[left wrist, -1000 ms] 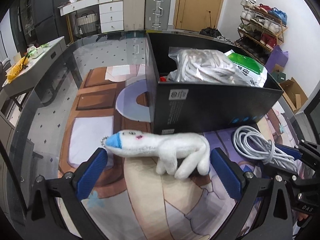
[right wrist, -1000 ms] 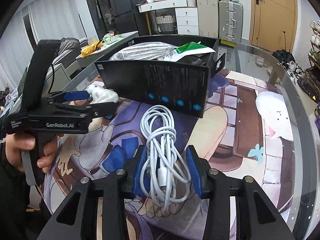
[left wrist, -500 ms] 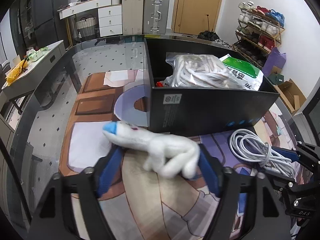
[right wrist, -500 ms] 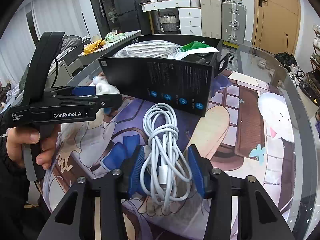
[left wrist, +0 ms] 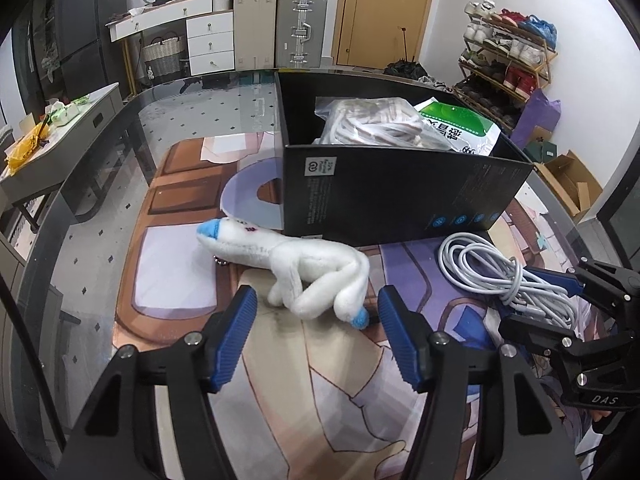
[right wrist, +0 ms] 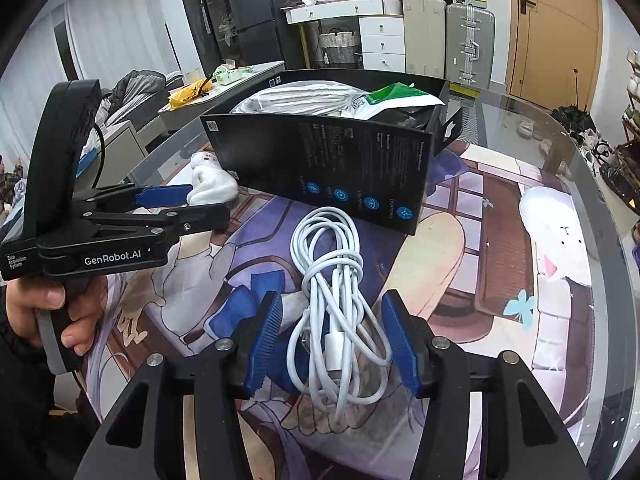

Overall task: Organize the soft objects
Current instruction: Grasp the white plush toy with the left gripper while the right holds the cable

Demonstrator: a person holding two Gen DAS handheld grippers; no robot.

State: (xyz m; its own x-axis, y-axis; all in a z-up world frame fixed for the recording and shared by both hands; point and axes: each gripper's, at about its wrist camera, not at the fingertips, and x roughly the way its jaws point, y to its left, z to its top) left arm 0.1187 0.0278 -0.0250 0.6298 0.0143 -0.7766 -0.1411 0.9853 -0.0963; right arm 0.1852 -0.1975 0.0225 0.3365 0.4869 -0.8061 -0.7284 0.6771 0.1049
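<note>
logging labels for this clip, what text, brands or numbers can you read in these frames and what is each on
"GenRobot.AI": side of the left gripper, right wrist view.
"Data Acquisition System": small print on the same body.
"DAS": body of the right gripper, left wrist view.
"666": green and white bag in the black box; its larger characters are unreadable.
Box panel print and blue icons: too small to read.
</note>
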